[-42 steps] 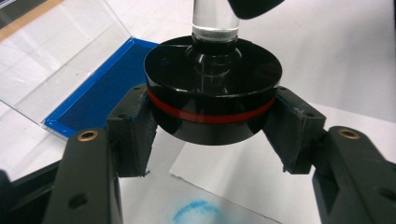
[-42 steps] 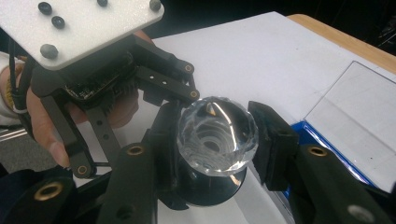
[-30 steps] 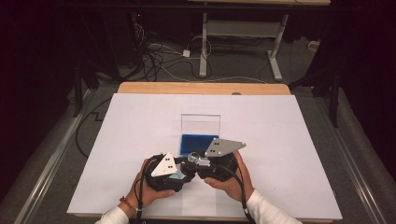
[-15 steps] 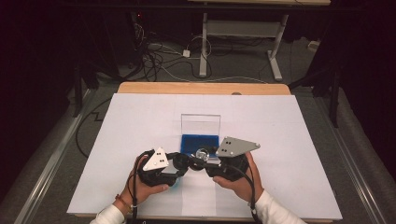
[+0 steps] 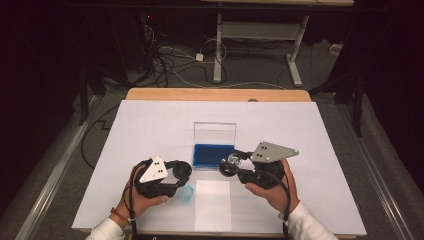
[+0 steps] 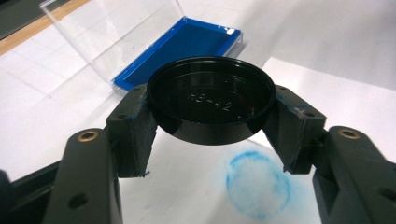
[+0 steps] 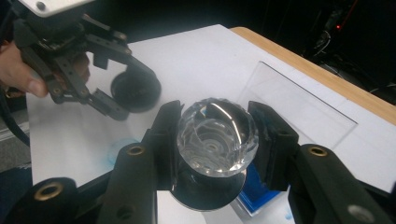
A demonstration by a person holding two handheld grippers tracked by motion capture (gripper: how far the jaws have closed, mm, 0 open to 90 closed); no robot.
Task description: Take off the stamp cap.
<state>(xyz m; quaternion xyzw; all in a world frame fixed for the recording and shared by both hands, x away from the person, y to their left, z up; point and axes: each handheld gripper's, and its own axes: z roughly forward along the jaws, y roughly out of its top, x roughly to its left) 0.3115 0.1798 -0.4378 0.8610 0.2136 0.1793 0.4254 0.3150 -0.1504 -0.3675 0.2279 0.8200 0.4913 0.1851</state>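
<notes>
My left gripper (image 5: 182, 171) is shut on a round black cap (image 6: 211, 100), held a little above the white paper. A blue ring-shaped print (image 6: 257, 184) marks the paper just below it. Right of the left gripper, my right gripper (image 5: 231, 164) is shut on a stamp with a clear faceted knob (image 7: 217, 135); its dark round base hangs below the jaws. The two grippers face each other, apart, in front of the blue ink pad (image 5: 213, 155). In the right gripper view the left gripper (image 7: 126, 93) shows with the cap (image 7: 136, 91).
The ink pad sits in a clear case with its lid (image 5: 215, 132) standing open behind it. A small white sheet (image 5: 212, 205) lies near the front edge, the blue print (image 5: 186, 194) beside it. White paper covers the wooden table (image 5: 215, 94). Cables and desk legs lie beyond.
The two grippers were together in front of the ink pad and have drawn apart, the left one leftwards with the cap, the right one rightwards with the stamp. The blue print now shows.
</notes>
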